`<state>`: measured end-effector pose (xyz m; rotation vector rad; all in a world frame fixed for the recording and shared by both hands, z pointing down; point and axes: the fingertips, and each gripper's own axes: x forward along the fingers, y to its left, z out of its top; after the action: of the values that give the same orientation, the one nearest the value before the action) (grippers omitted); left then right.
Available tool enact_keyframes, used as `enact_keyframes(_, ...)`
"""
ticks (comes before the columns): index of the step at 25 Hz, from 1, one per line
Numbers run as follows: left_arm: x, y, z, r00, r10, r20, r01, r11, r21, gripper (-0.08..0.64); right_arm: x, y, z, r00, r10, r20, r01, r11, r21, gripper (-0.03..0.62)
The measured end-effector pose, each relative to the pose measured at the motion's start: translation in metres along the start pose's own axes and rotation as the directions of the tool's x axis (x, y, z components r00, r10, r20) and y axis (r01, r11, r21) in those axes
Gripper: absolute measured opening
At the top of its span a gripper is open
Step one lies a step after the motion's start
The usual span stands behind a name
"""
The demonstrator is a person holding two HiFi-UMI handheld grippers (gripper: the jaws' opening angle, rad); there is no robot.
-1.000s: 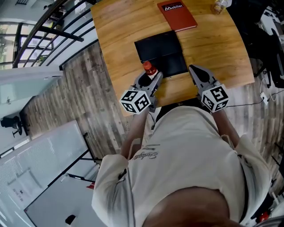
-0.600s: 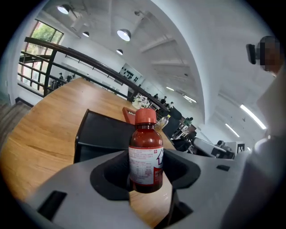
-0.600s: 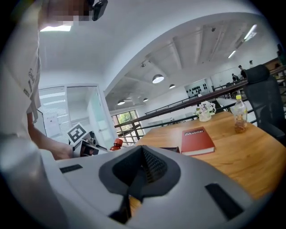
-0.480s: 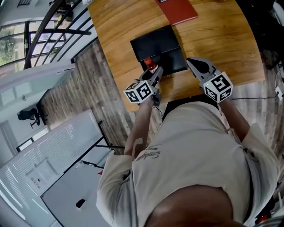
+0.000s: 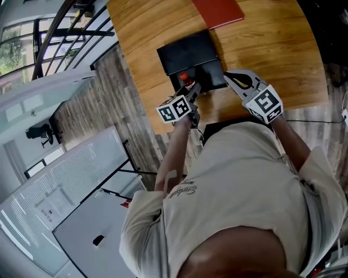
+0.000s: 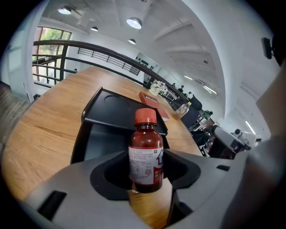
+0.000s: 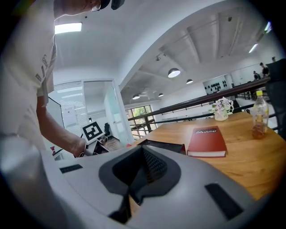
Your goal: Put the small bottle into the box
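Observation:
A small brown bottle [image 6: 146,152] with a red cap and a white and red label stands upright between the jaws of my left gripper [image 6: 145,181], which is shut on it. In the head view the bottle [image 5: 185,80] is at the near edge of the open black box [image 5: 190,54], with my left gripper [image 5: 191,93] just behind it. Seen from the left gripper, the box [image 6: 96,138] lies right beyond the bottle, its lid raised at the far side. My right gripper [image 5: 235,80] hovers to the right of the box, shut and holding nothing [image 7: 134,188].
The round wooden table [image 5: 272,59] carries a red book [image 5: 217,11] beyond the box. The right gripper view shows that book [image 7: 208,141], a drink bottle [image 7: 258,115] and a flower vase [image 7: 221,109] further off. A black railing [image 6: 89,51] runs past the table's far side.
My left gripper has carried the bottle forward and to the right, closer to the box's near edge. The right gripper has shifted slightly toward the box.

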<state>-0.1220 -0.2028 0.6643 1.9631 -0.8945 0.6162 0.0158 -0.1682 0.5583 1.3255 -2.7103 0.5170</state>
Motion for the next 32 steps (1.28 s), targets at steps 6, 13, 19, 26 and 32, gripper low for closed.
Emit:
enact_keyframes(6,0.016,0.007,-0.006,0.999,0.031,-0.044,-0.032,0.999,-0.018,0.224,-0.001,-0.006,-0.01,1.0,0.02,-0.021,-0.02,1.0,0.017,-0.005)
enact_keyframes(13,0.03,0.019,-0.021,0.983,0.105,-0.15,-0.11,0.994,-0.024,0.224,-0.003,-0.02,-0.017,1.0,0.002,-0.022,-0.001,0.999,0.055,-0.005)
enact_keyframes(19,0.041,0.026,-0.029,0.953,0.167,-0.254,-0.166,0.986,0.022,0.224,-0.002,-0.037,-0.017,1.0,-0.019,-0.018,0.02,0.995,0.097,-0.005)
enact_keyframes(26,0.053,0.03,-0.033,0.924,0.182,-0.337,-0.196,0.981,-0.008,0.224,0.005,-0.059,-0.026,1.0,-0.027,-0.012,0.029,0.989,0.142,-0.005)
enact_keyframes(32,0.056,0.037,-0.035,0.893,0.217,-0.394,-0.232,0.973,0.011,0.224,0.013,-0.073,-0.025,1.0,-0.023,-0.003,0.023,0.989,0.143,-0.005)
